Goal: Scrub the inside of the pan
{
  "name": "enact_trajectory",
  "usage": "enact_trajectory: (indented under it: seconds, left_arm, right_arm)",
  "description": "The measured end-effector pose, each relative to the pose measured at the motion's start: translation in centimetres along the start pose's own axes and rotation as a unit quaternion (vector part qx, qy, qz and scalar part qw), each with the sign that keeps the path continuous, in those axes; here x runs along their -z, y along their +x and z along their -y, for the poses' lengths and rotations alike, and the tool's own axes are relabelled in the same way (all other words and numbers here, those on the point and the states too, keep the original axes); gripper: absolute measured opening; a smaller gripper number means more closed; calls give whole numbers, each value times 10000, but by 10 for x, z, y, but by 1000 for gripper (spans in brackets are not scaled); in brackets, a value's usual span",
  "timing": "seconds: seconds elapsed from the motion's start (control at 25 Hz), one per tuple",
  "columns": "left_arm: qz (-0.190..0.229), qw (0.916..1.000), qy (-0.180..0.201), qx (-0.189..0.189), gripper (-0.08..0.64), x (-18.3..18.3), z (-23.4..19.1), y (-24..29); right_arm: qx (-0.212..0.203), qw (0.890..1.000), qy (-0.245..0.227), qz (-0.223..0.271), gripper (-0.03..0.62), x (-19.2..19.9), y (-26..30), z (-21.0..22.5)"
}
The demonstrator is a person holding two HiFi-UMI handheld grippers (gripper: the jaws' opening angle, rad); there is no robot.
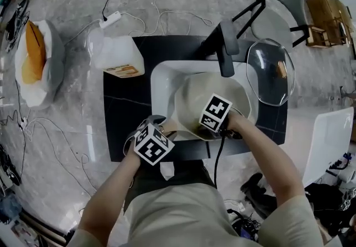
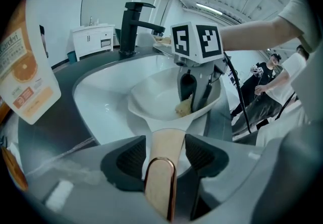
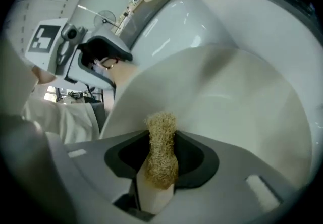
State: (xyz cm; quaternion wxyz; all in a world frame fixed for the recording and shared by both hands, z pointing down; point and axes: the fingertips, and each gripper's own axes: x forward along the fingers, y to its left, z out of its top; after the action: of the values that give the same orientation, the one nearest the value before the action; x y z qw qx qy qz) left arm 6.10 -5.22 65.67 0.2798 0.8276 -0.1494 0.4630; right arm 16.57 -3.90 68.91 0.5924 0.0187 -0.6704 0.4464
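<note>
pan: cream-coloured pan (image 1: 194, 101) sitting down in the white sink (image 1: 161, 82), handle pointing back toward the person

left gripper (image 2: 164, 153): jaws clamped on the pan handle (image 2: 160, 177), a tan one with a coppery end, which runs right between the two dark pads

right gripper (image 3: 162, 160): jaws pinched on a scrubber (image 3: 161, 137), a straw-coloured fibrous wad poking out past the jaw tips

scrubber vs pan: inside the bowl, on the near side close to the rim; the tip looks to be against the inner wall, and the left gripper view shows it low down in there too

faucet: black faucet (image 1: 225, 51) at the back of the sink, spout reaching over the pan's far edge

lid: clear glass lid (image 1: 271, 70) lying on the dark worktop (image 1: 119, 123) just to the right of the sink

bottle: white bottle with an orange label (image 1: 117, 54) lying on the worktop's back left corner, beside the sink

background: a couple of people standing well behind, only in the left gripper view
</note>
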Motion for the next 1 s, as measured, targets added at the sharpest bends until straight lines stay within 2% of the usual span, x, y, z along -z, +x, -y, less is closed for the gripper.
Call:
enact_trajectory:
  seconds: [0.2,0.28,0.4,0.52,0.6,0.72,0.88,1.0]
  left_arm:
    - [-11,9999,78,-62,254,0,1,3]
    - [-63,9998,160,-90,249,2,1,3]
    - [-93,9995,260,-155,244,4,2,5]
    - [-106,9994,280,-177,244,5,1,6]
    - [-116,9995,265,-159,244,5,2,6]
    - [-147,9996,218,-107,244,6,1,6]
    - [-182,9996,189,-80,244,6,1,6]
    - [-176,9995,223,-145,244,6,0,6]
  right_arm:
    - [-18,9913,569,1191,150,-64,1,9]
    - [347,9874,621,1413,150,-78,2,25]
    - [1234,9813,261,1456,152,-89,4,53]
    - [1956,9703,-165,1410,155,-97,5,82]
    - [2136,9669,-241,1373,156,-98,4,96]
    - [2242,9656,-9,1315,158,-88,-4,120]
    - [3057,9502,-152,595,158,-51,-19,164]
    - [3226,9464,-156,-80,158,-19,-30,177]
